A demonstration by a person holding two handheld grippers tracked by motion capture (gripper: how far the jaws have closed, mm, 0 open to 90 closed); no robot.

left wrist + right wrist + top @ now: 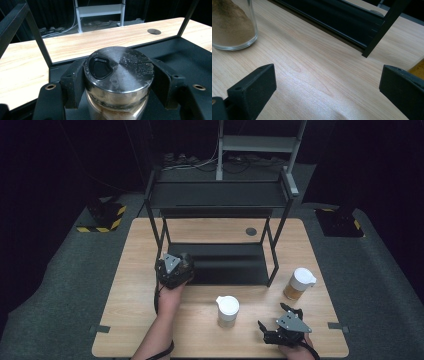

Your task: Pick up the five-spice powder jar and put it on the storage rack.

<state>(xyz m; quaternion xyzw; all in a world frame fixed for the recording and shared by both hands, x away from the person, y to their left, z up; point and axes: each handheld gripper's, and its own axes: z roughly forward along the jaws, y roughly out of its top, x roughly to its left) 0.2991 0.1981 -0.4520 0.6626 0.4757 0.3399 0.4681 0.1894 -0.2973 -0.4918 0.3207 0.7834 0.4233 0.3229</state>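
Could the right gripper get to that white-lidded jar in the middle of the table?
Probably yes. The right gripper stands open with bare table between it and the jar; nothing stands between them.

No text, label or number is legible anywhere.

Ahead of my left gripper (pixel 174 268): the black rack (pixel 220 195), its lower shelf (pixel 190 60) bare beyond the jar (pixel 118 72) I hold.
Left of that jar: a rack upright (pixel 40 40) near.
Between my right gripper (pixel 324 100) jaws: bare table (pixel 312 75).
Ahead-left of it: a glass jar (pixel 233 27).
Ahead-right: a rack leg (pixel 382 32) and another jar (pixel 299 284).
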